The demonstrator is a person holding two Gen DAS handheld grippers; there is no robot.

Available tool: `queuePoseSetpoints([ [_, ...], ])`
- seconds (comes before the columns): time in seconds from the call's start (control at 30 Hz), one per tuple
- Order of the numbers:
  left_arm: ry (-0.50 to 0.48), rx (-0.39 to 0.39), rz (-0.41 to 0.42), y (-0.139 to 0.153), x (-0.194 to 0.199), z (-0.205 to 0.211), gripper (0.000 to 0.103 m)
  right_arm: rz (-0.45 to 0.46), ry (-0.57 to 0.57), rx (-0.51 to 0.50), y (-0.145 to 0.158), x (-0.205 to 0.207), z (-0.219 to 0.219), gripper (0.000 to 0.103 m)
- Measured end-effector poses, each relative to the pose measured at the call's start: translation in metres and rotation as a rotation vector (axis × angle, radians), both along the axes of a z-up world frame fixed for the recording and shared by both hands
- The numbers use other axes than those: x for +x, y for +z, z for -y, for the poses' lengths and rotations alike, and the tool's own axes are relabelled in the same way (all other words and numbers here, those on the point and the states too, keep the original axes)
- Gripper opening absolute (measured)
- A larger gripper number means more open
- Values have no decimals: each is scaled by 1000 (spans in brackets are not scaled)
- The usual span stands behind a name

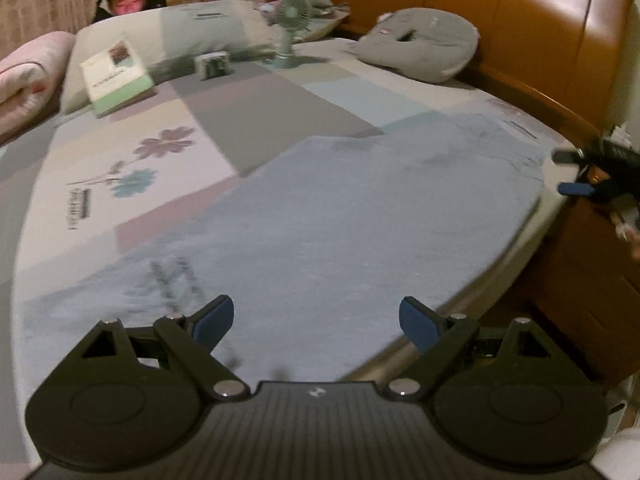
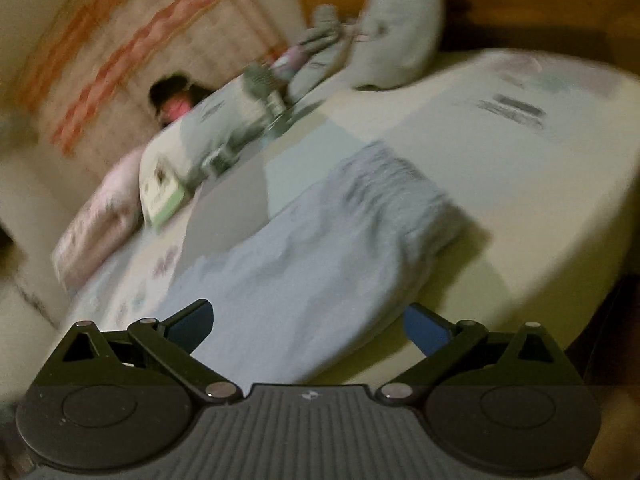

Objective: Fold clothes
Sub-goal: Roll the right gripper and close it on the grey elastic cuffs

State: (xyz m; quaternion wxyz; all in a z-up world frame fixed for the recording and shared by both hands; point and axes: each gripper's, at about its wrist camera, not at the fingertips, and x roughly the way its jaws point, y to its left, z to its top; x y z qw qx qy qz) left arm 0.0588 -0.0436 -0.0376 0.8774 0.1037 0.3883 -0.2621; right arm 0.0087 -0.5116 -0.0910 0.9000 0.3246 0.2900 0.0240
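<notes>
While both pairs of tongs hang over the near edge of the bed, neither grips anything: the left tongs stand spread wide above the near end of the pale blue garment, and the right tongs gape just as wide over its other end. The garment lies flat along the bed's near side; in the blurred right view a gathered, waistband-like end shows, with a doubled layer beside it, though I cannot tell how many folds it holds. That fits either a spread piece awaiting a fold or one just laid over. Any next grasp calls for pinching an edge cleanly. Farther off stand a small fan and a grey cushion.
</notes>
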Motion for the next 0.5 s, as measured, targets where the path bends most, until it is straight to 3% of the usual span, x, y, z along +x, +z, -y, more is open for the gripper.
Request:
queuePoseSetpoints([
  [0.2,3,-93,-77,-24,-12,11,90,-22,-43,131,-19,23,38,103],
  [0.33,35,-69,-89,-30,-13,9,90,-32,-63,136,-27,36,39,103],
  [0.5,51,-97,-98,-31,-13,6,90,-43,-86,144,-37,52,40,103],
])
